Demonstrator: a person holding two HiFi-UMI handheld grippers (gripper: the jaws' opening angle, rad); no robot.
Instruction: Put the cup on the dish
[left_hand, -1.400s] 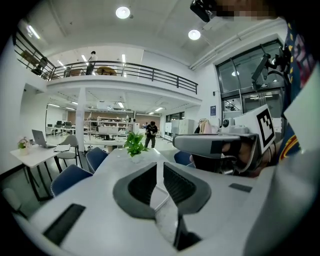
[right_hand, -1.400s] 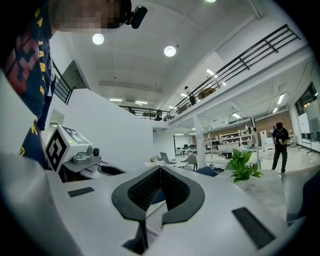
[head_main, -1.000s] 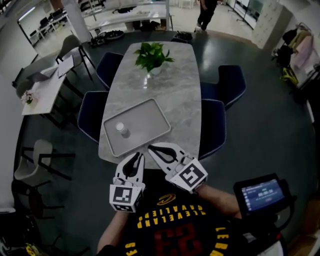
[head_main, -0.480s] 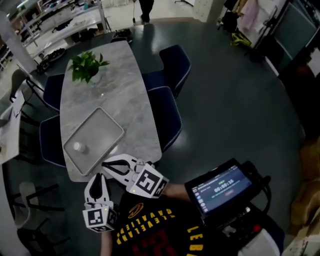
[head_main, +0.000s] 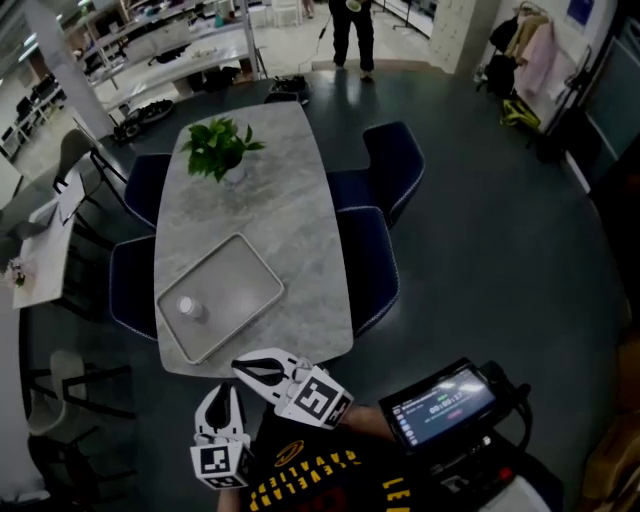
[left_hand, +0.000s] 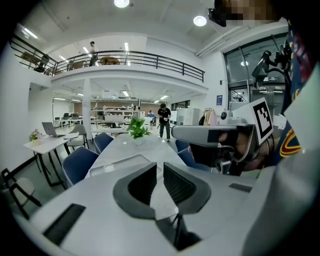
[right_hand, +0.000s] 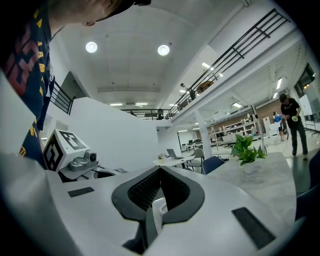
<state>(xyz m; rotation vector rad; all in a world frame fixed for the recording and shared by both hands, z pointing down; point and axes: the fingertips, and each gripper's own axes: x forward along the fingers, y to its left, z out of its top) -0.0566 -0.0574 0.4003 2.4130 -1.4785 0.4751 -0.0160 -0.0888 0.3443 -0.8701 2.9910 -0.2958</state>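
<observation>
**Both jaws shut and empty, cup well ahead on the tray**

Head view: Compared with a second ago, the table lies further left and is turned in the picture, and my two grippers sit lower and closer to my chest. My left gripper now hangs short of the table's near edge, where earlier its tips reached that edge. My right gripper crosses in front of me, its tips just at the near edge and beside the left tips. Both pairs of jaws are pressed together as before. The cup has not moved: it stands on the tray, in the corner nearest my left jaws, ahead of both grippers and well apart from them. A plant stands at the far end of the table, beyond the tray.

Left gripper view: My jaws are closed with nothing in them and tilt slightly down. The cup shows ahead and to their left on the tray. The right gripper lies across to the right of my tips.

Right gripper view: My jaws are together on nothing and point level. The left gripper's marker cube is to their left, the plant to their right.
</observation>
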